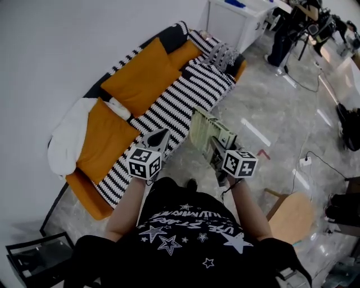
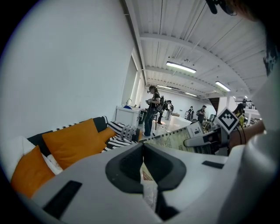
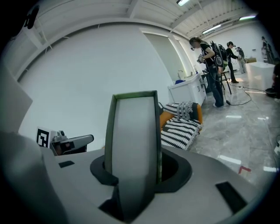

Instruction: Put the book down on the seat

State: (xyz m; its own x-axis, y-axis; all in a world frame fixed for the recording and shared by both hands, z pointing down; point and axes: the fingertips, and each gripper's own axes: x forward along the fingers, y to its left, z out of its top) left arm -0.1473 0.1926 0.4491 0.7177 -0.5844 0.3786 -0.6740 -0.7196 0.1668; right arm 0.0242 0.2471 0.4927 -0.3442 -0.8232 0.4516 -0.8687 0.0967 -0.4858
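Observation:
A greenish book point(image 1: 207, 132) stands on edge in my right gripper point(image 1: 216, 147), above the floor just in front of the sofa. In the right gripper view its pale edge point(image 3: 133, 140) rises upright between the jaws, which are shut on it. My left gripper point(image 1: 160, 136) hovers beside it to the left, fingers drawn to a point with nothing seen in them. From the left gripper view the book point(image 2: 179, 139) shows to the right. The sofa seat point(image 1: 174, 107) has a black-and-white striped cover, with orange cushions point(image 1: 140, 70) along the back.
A white pillow point(image 1: 67, 135) lies at the sofa's near end. A white cabinet point(image 1: 242, 17) stands past the far end, with people beyond it. A round wooden stool point(image 1: 292, 216), a floor cable point(image 1: 306, 160) and a black frame point(image 1: 34, 256) sit nearby.

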